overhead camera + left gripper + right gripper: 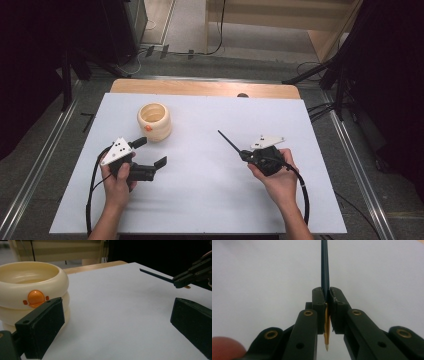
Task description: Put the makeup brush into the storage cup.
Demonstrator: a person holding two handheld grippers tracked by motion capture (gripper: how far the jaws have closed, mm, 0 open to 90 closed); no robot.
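Mid-carry over the tabletop [200, 200]: right gripper [243, 155] clamped on a dark pencil [229, 142], left gripper [150, 152] wide open, empty. Next, judged: steering the pencil toward the cream holder [154, 121] at ten o'clock, tip lowered into its mouth.

Even overhead light, soft shadows (close-ups blurry).

Both forearms come in from below, one hand to each side. The left gripper [150, 152] lies roughly level, its jaws spread wide apart with nothing between them. The right gripper [243, 155] points up and to the left, its jaws pressed together. A fingertip [225, 348] shows beside it.
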